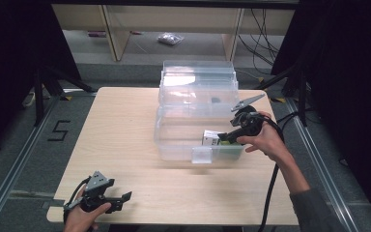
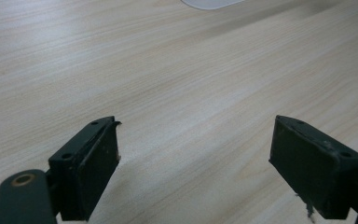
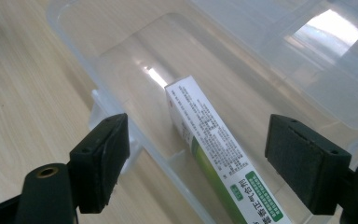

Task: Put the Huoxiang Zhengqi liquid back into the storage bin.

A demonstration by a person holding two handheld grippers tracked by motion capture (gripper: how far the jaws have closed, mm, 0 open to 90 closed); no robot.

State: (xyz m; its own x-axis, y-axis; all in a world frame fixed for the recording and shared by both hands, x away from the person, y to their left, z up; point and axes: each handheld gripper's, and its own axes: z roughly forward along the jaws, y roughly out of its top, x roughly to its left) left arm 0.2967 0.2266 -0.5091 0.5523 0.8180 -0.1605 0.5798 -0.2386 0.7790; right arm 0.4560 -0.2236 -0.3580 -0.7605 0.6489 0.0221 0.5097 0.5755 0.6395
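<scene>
The right gripper point(image 3: 198, 163) is being held with its jaws apart over the clear plastic bin point(image 3: 121, 107), nothing clamped. The white-and-green carton point(image 3: 214, 149) is lying inside the bin, between and just beyond the pads, untouched. Judged best: the jaws are being lifted straight clear of the front wall. The left gripper point(image 2: 193, 163) is resting open over the table point(image 2: 177, 70).

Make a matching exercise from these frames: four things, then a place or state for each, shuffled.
Things:
1 left gripper
2 right gripper
3 white-and-green box
4 clear bin

Places or states:
A lies inside the bin
B open, over bare tabletop at the near edge
C lid swung up at the back
D open, jaws either side of the box

Pairs: 1-B, 2-D, 3-A, 4-C
</scene>
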